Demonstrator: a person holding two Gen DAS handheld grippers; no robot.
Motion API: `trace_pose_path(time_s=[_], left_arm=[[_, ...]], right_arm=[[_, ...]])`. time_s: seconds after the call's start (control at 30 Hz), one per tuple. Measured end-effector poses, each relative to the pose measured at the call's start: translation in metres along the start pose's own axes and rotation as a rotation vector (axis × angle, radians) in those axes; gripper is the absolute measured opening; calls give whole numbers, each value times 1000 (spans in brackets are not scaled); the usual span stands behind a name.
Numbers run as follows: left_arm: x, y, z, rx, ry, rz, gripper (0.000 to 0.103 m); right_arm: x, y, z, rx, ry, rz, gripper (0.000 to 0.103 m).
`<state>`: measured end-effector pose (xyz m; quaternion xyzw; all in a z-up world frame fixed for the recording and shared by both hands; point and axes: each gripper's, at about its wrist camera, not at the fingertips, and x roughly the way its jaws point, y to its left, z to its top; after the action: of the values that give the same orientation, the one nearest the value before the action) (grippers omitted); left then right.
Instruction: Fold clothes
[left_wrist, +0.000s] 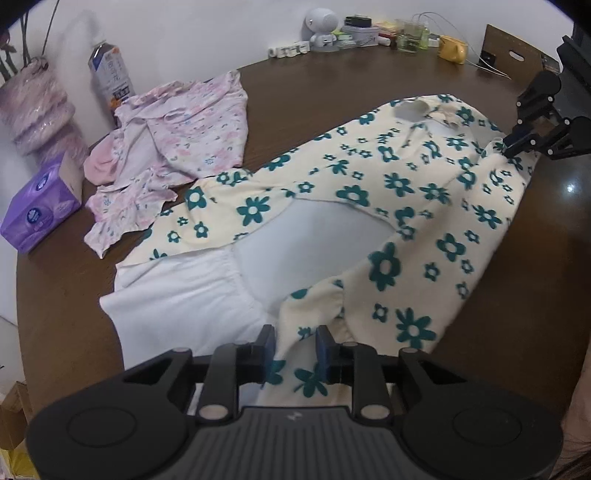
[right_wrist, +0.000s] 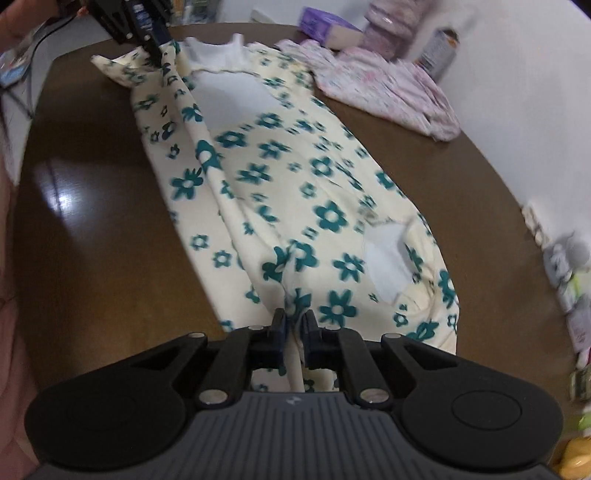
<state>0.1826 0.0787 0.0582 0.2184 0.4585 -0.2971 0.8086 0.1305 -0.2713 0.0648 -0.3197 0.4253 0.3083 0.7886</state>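
A cream garment with teal flowers (left_wrist: 388, 192) and a white lining lies stretched across the brown table (left_wrist: 332, 85). My left gripper (left_wrist: 295, 345) is shut on a bunched edge at one end, beside the white lining. The right wrist view shows this gripper (right_wrist: 157, 51) at the far left, pinching the fabric slightly above the table. My right gripper (right_wrist: 293, 325) is shut on a fold of the same garment (right_wrist: 295, 177) at the opposite end, near the neck opening. In the left wrist view it (left_wrist: 508, 146) grips the far right edge. A raised ridge of fabric runs between both grippers.
A crumpled pink floral garment (left_wrist: 184, 140) lies next to the cream one. Beyond it stand a purple tissue box (left_wrist: 40, 206), a bottle (left_wrist: 110, 77) and a pink wrapped vase (left_wrist: 37, 110). Small clutter (left_wrist: 369, 33) lines the table's far edge, with cardboard (left_wrist: 517, 55) beside it.
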Motion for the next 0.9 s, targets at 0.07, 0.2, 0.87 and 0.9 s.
trace_pose_path(time_s=[0.07,0.2,0.87,0.9], left_arm=[[5,4,0,-4,1,-1,27],[-18,3,-13,-69,-104,31,42],[-28,-60,-82,-104,-195,184,23],[-26,-56,-83,-101,-191,208,23]], right_arm=[[6,-10,-4,35,-1,6,8],[15,-18,-11,73,-1,13,9],[12,15,-13,325,-268,54,27],[18,13,-16,348,-262,36,26]])
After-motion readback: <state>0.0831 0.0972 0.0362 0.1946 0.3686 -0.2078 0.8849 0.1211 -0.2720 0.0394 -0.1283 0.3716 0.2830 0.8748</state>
